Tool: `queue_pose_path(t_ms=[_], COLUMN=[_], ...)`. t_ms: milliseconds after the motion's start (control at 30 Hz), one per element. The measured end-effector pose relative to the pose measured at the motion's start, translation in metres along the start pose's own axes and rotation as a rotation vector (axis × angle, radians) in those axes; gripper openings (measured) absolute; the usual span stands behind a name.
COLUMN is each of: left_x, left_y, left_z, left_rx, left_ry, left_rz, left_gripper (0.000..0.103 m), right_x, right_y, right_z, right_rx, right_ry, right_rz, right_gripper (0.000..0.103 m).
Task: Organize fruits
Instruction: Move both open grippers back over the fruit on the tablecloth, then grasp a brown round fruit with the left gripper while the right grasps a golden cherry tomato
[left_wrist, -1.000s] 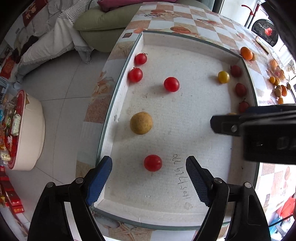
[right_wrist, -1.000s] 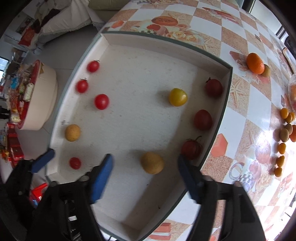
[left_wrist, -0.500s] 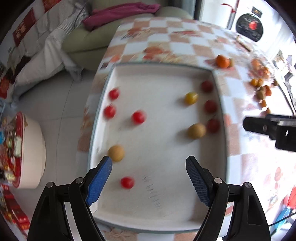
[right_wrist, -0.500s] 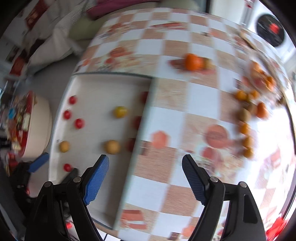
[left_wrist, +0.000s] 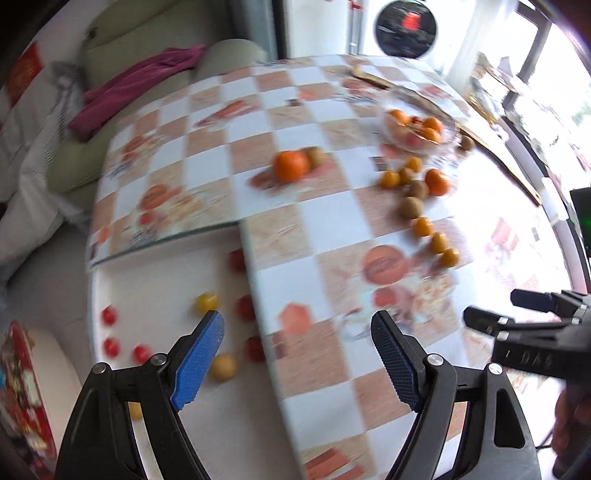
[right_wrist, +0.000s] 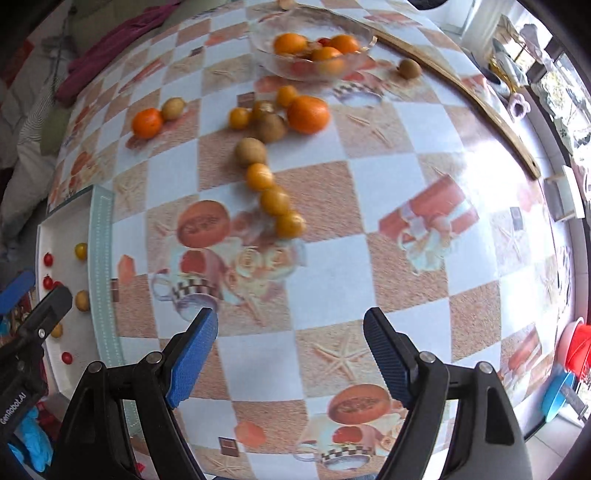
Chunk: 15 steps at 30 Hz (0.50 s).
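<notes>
My left gripper (left_wrist: 297, 360) is open and empty above the right wall of the white tray (left_wrist: 159, 273). The tray holds red tomatoes (left_wrist: 110, 347), a yellow tomato (left_wrist: 206, 301) and a tan round fruit (left_wrist: 223, 366). My right gripper (right_wrist: 290, 354) is open and empty over the checkered tablecloth (right_wrist: 388, 206). Ahead of it lies a loose line of small orange fruits (right_wrist: 275, 201) and brown ones (right_wrist: 251, 151), then a big orange (right_wrist: 308, 113). A glass bowl (right_wrist: 266, 57) with oranges stands farther back. Another orange (left_wrist: 291, 165) lies alone.
A wooden board edge (right_wrist: 491, 114) curves along the far right of the table. A green sofa with a magenta cloth (left_wrist: 133, 85) stands behind the table. A white round stool (left_wrist: 55, 373) is on the floor at the left. A red basin (right_wrist: 581, 347) sits low right.
Both grippers have swept from above the tray toward the right, over the tablecloth and the loose fruit, and have rolled. Their jaws stay open and empty.
</notes>
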<state>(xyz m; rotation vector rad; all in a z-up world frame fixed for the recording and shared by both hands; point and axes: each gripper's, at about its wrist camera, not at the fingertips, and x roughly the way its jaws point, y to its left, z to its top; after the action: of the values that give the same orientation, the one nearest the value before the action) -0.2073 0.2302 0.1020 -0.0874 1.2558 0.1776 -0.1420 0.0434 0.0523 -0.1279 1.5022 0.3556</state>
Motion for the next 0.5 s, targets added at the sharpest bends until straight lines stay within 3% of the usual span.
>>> queue_pose_path(t_ms=[433, 500], left_x=[0.07, 0.079], left_y=[-0.062, -0.068], left_z=[0.079, 0.086], left_rx=[0.048, 0.053], left_ry=[0.049, 0.055], left_rz=[-0.138, -0.147], left_gripper=[0.082, 0.082], right_x=[0.012, 0.014], right_y=[-0.026, -0.025], right_z=[0.0, 0.002], right_rx=[-0.016, -0.027], right_ry=[-0.04, -0.055], right_rz=[0.055, 0.067], right_gripper=[0.083, 0.078])
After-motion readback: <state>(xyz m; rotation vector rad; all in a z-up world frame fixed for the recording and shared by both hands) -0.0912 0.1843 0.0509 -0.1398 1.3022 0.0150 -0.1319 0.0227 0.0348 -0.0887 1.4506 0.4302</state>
